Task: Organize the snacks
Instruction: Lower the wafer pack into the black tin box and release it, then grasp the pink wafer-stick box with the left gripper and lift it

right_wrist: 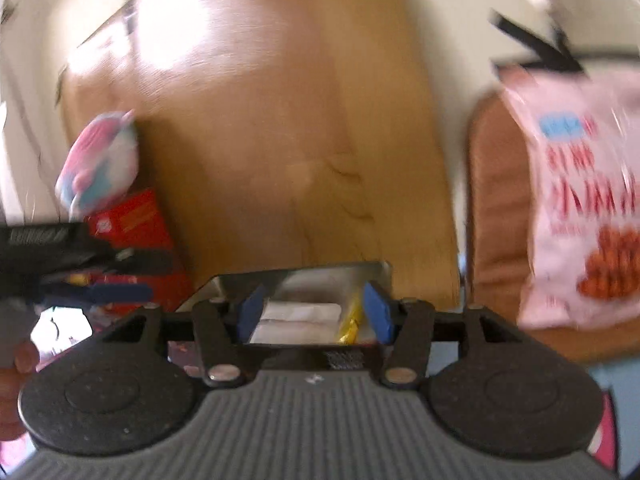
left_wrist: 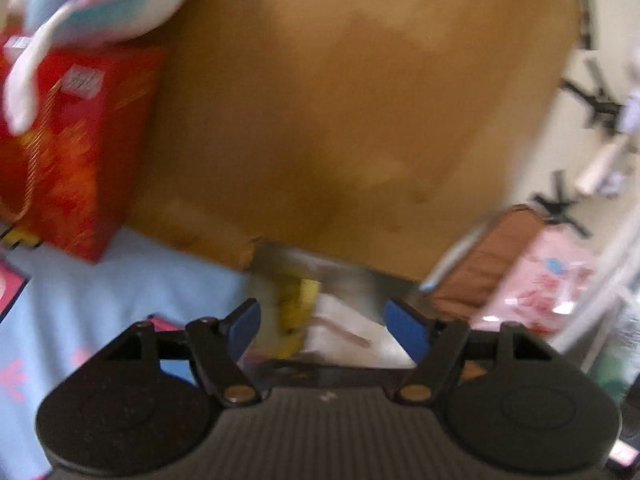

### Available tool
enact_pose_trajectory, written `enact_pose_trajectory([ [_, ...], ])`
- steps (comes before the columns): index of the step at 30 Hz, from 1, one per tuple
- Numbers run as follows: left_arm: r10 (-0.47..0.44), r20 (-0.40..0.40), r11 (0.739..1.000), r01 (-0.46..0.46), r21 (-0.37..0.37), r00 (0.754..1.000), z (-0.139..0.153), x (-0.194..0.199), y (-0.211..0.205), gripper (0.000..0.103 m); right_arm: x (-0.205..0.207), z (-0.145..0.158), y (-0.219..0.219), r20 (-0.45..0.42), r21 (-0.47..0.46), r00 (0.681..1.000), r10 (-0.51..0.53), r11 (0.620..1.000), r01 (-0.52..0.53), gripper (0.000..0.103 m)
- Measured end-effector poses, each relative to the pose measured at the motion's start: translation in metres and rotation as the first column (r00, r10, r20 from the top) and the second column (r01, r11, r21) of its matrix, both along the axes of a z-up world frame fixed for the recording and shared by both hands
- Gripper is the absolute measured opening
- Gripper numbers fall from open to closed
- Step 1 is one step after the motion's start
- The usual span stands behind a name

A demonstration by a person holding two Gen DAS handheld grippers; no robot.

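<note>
Left wrist view
- Your left gripper (left_wrist: pixel 322 322): its blue pads stand apart with a clear snack tray (left_wrist: pixel 320 280) between them; blur stops me telling whether they press on it.
- Tray contents: a yellow packet (left_wrist: pixel 298 308) and a white packet (left_wrist: pixel 348 336), straight ahead at 12 o'clock, close in.
- Behind it: a wooden board (left_wrist: pixel 340 112) fills the view at 12 o'clock.
- At 10 o'clock: a red box (left_wrist: pixel 80 152) with a pastel plush toy (left_wrist: pixel 92 0) on top.
- At 3 o'clock: a pink snack bag (left_wrist: pixel 544 280) leaning on a brown chair (left_wrist: pixel 488 264).
- At 8 o'clock: light blue bedding (left_wrist: pixel 100 292) with a pink print.

Right wrist view
- Your right gripper (right_wrist: pixel 314 314): pads apart around the same tray (right_wrist: pixel 304 276); whether it is grasped or released, I cannot tell.
- At 9 o'clock: your left gripper (right_wrist: pixel 96 292), dark and blurred, in front of the red box (right_wrist: pixel 136 220).
- At 2 o'clock: the pink snack bag (right_wrist: pixel 580 200), well apart from the tray.
</note>
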State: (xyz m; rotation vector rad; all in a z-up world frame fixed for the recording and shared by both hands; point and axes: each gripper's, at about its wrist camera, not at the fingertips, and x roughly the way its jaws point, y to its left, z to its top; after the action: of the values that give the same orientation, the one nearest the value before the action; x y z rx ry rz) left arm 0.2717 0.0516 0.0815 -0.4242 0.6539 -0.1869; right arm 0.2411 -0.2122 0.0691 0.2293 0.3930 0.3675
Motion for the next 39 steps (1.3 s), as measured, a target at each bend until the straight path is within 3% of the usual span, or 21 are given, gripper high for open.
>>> enact_pose_trajectory([
  [3,0.015,-0.061,1.000,-0.016,-0.005,0.998,-0.016,0.011,0.002,0.068,0.014,-0.017,-0.012,-0.096,0.049,0.995,-0.027,0.998,0.032,0.060],
  [6,-0.005,-0.082,0.999,0.008,0.036,0.997,-0.025,0.015,-0.009,0.066,0.022,-0.029,-0.008,-0.170,0.094,0.985,0.010,0.996,0.006,0.062],
  [9,-0.006,-0.062,0.994,0.013,0.105,0.998,-0.023,0.008,-0.019,0.068,0.011,-0.028,0.001,-0.165,0.058,0.986,-0.002,0.998,0.012,0.064],
  [15,-0.046,-0.048,0.998,0.048,0.043,0.998,-0.023,-0.012,0.000,0.076,-0.021,-0.030,-0.001,-0.128,0.068,0.991,0.036,0.997,-0.028,0.063],
  [17,-0.029,-0.021,0.998,0.030,0.050,0.999,-0.024,-0.026,0.005,0.077,-0.040,-0.029,-0.007,-0.094,0.075,0.995,-0.027,0.997,0.034,0.064],
  [19,-0.030,-0.022,0.999,0.030,0.027,0.999,-0.027,-0.037,0.011,0.077,-0.052,-0.032,-0.017,-0.098,0.143,0.994,-0.042,0.988,0.056,0.064],
  [21,-0.048,-0.053,0.999,0.048,-0.001,0.997,-0.035,-0.042,0.010,0.075,-0.052,-0.038,-0.015,-0.149,0.200,0.988,0.029,0.980,0.002,0.061],
  [24,-0.074,-0.113,0.997,0.075,0.006,0.991,-0.051,-0.042,-0.004,0.066,-0.040,-0.043,0.014,-0.182,0.104,0.982,0.048,0.994,-0.029,0.057],
  [25,-0.088,-0.133,0.996,0.090,0.008,0.987,-0.055,-0.042,-0.006,0.056,-0.033,-0.045,0.023,-0.197,0.084,0.979,0.045,0.996,-0.029,0.056],
  [27,-0.123,-0.147,0.992,0.121,-0.022,0.981,-0.063,-0.049,-0.009,0.055,-0.016,-0.054,0.036,-0.243,0.082,0.968,0.058,0.996,-0.039,0.043],
  [29,-0.147,-0.137,0.988,0.151,0.020,0.980,-0.060,-0.061,-0.014,0.050,-0.009,-0.066,0.047,-0.311,0.071,0.946,0.086,0.995,-0.067,0.039],
  [31,-0.182,-0.142,0.982,0.188,0.029,0.973,-0.058,-0.076,-0.017,0.050,-0.025,-0.065,0.051,-0.309,0.064,0.944,0.115,0.993,-0.100,0.037],
  [32,-0.198,-0.144,0.978,0.204,0.029,0.970,-0.058,-0.085,-0.017,0.050,-0.034,-0.066,0.055,-0.322,0.056,0.934,0.158,0.987,-0.148,0.027],
  [33,-0.210,-0.140,0.976,0.217,0.035,0.968,-0.058,-0.093,-0.018,0.051,-0.044,-0.068,0.057,-0.332,0.054,0.922,0.200,0.980,-0.193,0.024],
  [34,-0.219,-0.142,0.973,0.226,0.039,0.965,-0.057,-0.102,-0.017,0.053,-0.056,-0.068,0.059,-0.322,0.031,0.921,0.218,0.975,-0.220,0.024],
  [37,-0.228,-0.118,0.973,0.229,-0.010,0.966,-0.053,-0.126,-0.003,0.058,-0.105,-0.058,0.053,-0.160,-0.127,0.977,0.143,0.978,-0.165,0.028],
  [39,-0.201,-0.096,0.979,0.196,-0.062,0.975,-0.049,-0.139,0.013,0.062,-0.132,-0.051,0.034,-0.091,-0.076,0.989,0.120,0.989,-0.127,0.035],
])
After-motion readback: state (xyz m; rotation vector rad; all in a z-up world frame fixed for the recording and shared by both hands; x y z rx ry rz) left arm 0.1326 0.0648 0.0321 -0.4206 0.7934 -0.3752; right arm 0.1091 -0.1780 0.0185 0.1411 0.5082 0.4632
